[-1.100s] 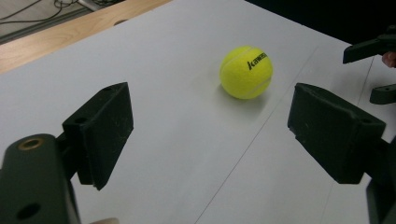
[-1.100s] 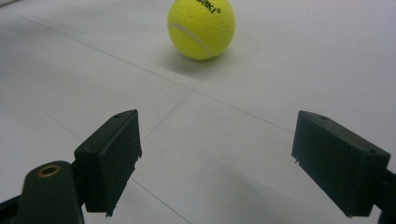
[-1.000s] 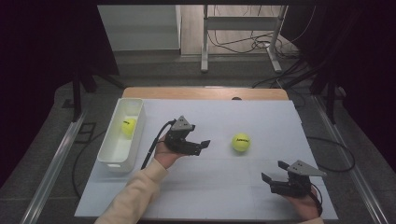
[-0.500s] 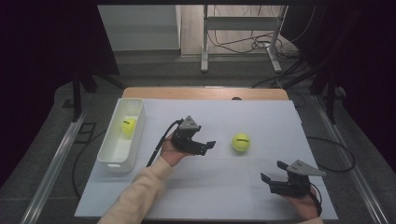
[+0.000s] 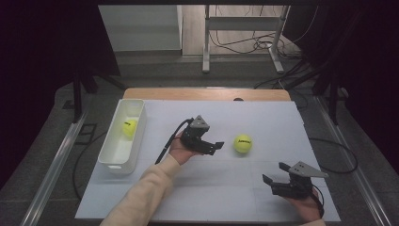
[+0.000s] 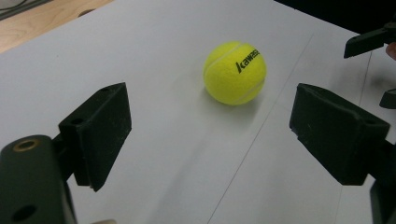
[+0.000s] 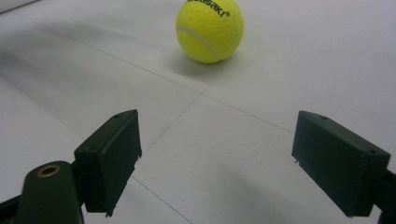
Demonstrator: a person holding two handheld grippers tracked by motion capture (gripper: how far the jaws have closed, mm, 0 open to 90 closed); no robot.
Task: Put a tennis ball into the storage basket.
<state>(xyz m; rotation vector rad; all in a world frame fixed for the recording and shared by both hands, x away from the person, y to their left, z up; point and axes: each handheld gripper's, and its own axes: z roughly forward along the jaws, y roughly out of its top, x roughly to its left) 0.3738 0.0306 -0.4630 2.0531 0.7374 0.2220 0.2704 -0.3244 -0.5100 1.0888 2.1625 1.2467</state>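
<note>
From the high view, the left gripper [image 5: 217, 147] hovers just left of a yellow tennis ball [image 5: 243, 143] lying on the white table [image 5: 263, 117]; its jaws have just been opening, nothing between them. The right gripper [image 5: 275, 173] rests near the table's front right, jaws apart and empty. A second ball [image 5: 129, 127] sits in the white bin [image 5: 134, 106]. In the left gripper view, the tennis ball [image 6: 235, 72] lies ahead of the spread jaws, untouched. In the right gripper view, the ball [image 7: 209, 30] lies well beyond the parted jaws.
</note>
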